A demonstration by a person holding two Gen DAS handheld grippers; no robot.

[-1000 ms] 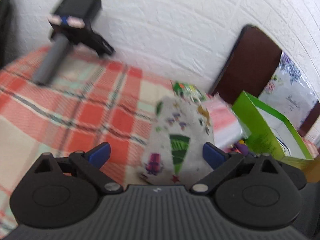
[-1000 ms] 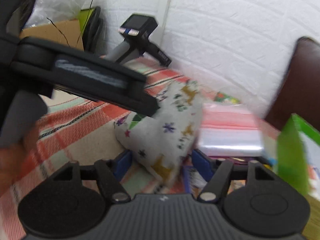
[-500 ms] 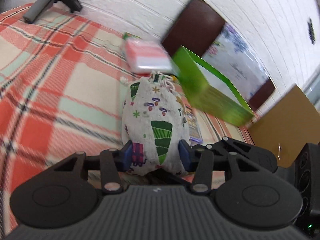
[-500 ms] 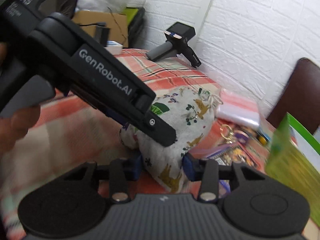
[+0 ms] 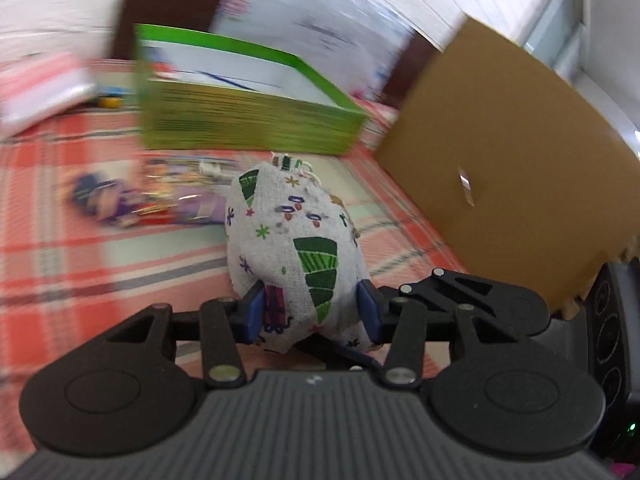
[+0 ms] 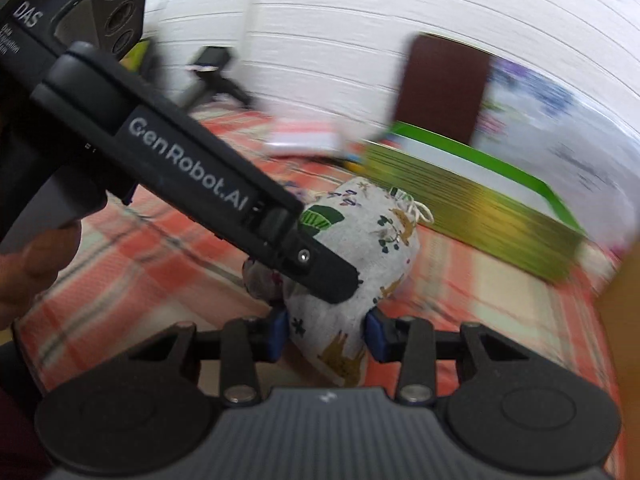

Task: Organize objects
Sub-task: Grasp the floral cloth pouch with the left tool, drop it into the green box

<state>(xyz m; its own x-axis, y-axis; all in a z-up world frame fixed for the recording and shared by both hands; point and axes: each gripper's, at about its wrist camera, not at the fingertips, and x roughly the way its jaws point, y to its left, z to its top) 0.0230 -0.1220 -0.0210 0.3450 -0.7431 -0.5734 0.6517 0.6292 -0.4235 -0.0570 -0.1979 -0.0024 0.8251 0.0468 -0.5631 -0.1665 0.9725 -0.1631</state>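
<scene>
Drawstring pouch (image 5: 296, 248), gathered neck toward green box (image 5: 248, 120)

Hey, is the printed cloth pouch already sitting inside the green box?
No, the printed cloth pouch is outside the green box, in front of it, clamped between the left gripper's blue pads over the checked cloth.

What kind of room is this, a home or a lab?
Probably a home: a plaid cloth covers the surface, a white brick-pattern wall stands behind, and a green box and printed drawstring pouch lie about.
</scene>
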